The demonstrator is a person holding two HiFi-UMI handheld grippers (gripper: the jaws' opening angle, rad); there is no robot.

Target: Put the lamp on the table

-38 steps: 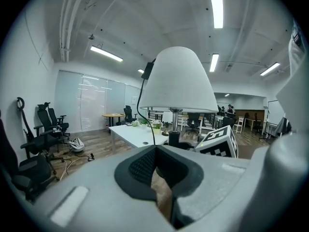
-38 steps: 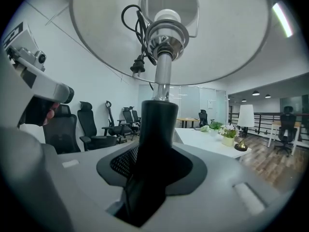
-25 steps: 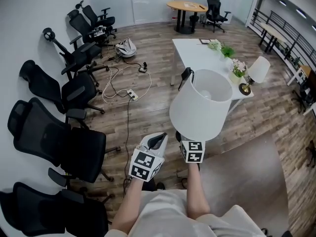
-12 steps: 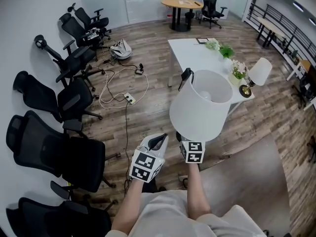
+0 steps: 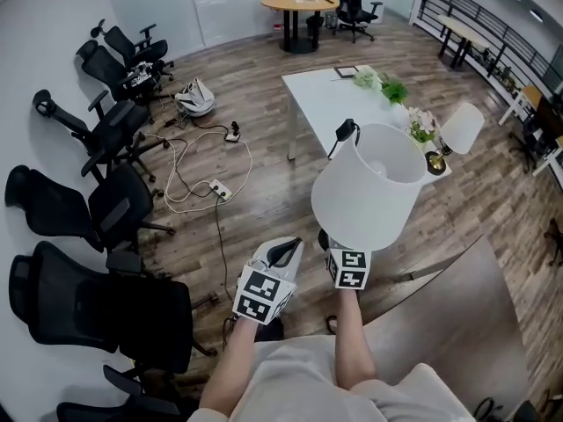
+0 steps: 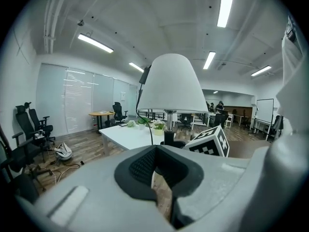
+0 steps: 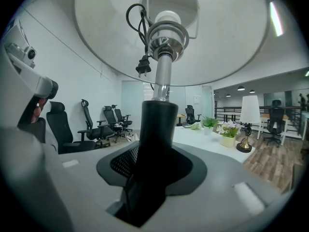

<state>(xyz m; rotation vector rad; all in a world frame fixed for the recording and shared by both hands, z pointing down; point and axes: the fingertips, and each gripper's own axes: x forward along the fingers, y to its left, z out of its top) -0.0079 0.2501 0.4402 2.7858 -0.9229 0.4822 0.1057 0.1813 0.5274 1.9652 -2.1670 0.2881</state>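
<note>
Upright, lamp [image 5: 369, 187] stands in right claw [image 7: 153, 164], shade uppermost.

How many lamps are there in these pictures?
2. The big lamp is held by its black stem in the right gripper; the small lamp stands on the white table near its edge. More may be hidden.

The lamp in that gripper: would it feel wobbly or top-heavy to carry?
Probably top-heavy: the wide shade sits high above the narrow black stem that the right gripper clamps, so it may sway. The bundled cord under the shade looks floppy and could swing.
</note>
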